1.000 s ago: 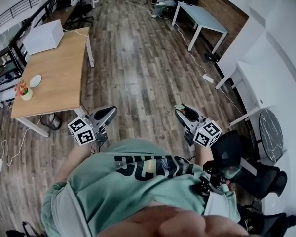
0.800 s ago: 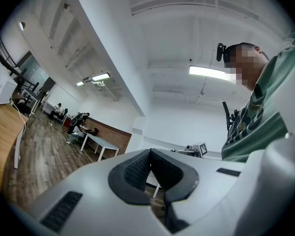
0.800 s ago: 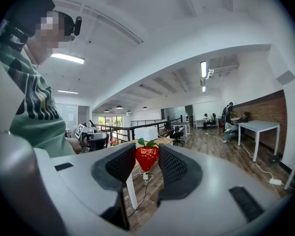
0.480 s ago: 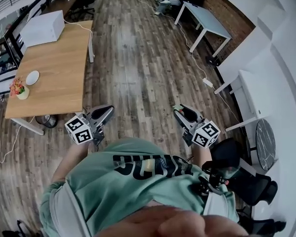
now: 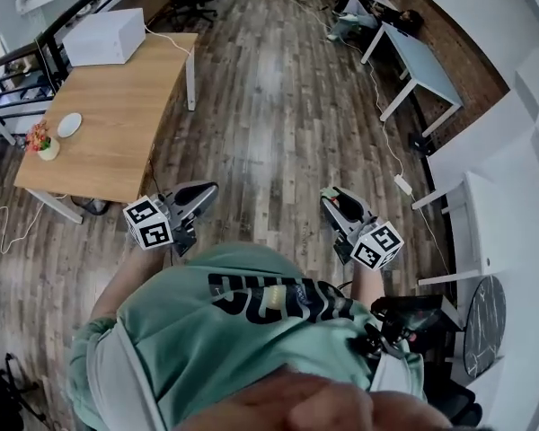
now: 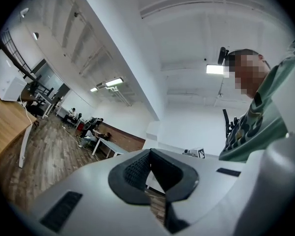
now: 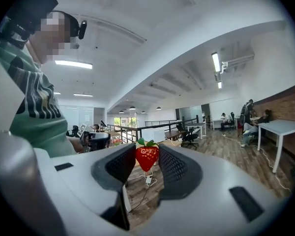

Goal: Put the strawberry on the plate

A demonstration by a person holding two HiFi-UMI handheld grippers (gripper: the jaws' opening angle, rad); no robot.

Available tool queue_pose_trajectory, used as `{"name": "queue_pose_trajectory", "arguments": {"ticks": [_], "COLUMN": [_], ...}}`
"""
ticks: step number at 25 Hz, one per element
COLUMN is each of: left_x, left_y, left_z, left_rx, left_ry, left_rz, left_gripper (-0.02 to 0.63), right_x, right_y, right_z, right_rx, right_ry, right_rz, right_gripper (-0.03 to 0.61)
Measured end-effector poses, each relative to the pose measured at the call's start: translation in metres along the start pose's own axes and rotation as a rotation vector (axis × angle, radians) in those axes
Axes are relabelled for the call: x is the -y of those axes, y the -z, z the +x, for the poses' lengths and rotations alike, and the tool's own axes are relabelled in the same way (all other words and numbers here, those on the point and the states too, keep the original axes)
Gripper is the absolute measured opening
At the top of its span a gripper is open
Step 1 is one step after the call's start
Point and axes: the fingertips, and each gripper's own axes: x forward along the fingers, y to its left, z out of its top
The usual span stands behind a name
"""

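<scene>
Wood planks cover the floor (image 5: pixel 269 106) of this open office, and a person in a green shirt (image 5: pixel 242 330) stands on it with a gripper in each hand. Off to the person's left is a long wooden surface (image 5: pixel 117 106). A white box (image 5: pixel 105 38) sits at its far edge, a small white plate (image 5: pixel 69 125) lies close to its left edge, and a little pot of orange flowers (image 5: pixel 42 142) stands just beside the plate, right at that edge.

The right gripper (image 5: pixel 334 196) is clamped on the strawberry (image 7: pixel 147 156), one ribbed black pad pressing each side. The fruit is bright red and glossy, with a green leafy cap on top and its pointed tip hanging down below the pads. Some pale marks show on its front, too small to read. It is held in the air over the floor in front of the person, well apart from the surface and the plate.

The left gripper (image 5: pixel 207 191) is level with the right one, its jaws closed together at the tips with nothing between them.

Further back, a pale table (image 5: pixel 422 61) stands by a brick wall, with people seated near it.
</scene>
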Motion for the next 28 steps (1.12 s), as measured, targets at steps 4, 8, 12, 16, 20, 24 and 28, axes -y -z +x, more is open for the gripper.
{"name": "queue_pose_trajectory", "arguments": {"ticks": [4,8,12,16,20,24,28], "left_x": [0.004,0.001,-0.019,-0.052,-0.096,-0.158,-0.214], "left_y": [0.0,0.014,0.016,0.011,0.003,-0.034,-0.072], "left_z": [0.067,0.105,0.126,0.133,0.126,0.109,0.082], "left_rx": [0.0,-0.038,-0.065,-0.055,-0.044,-0.015,-0.003], "left_ry": [-0.039,-0.09,-0.123,-0.13,-0.096,-0.065,-0.044], "left_rz": [0.035,0.026,0.017,0.01,0.003,0.011,0.027], "left_gripper": [0.002,0.002,0.002,0.002,0.002,0.002,0.002], "right_x": [0.068,0.117,0.145,0.161,0.171,0.168,0.161], "right_y": [-0.001,0.011,0.02,0.032,0.021,-0.015,-0.038], "right_z": [-0.015,-0.021,-0.006,0.024,0.067,0.134,0.197], "right_rx": [0.021,0.033,0.037,0.01,-0.004,0.009,0.004], "right_ry": [-0.053,-0.08,-0.112,-0.125,-0.102,-0.093,-0.065], "right_rz": [0.009,0.063,0.101,0.11,0.076,0.036,0.002], "right_gripper": [0.149,0.149,0.149,0.149,0.149,0.149,0.149]}}
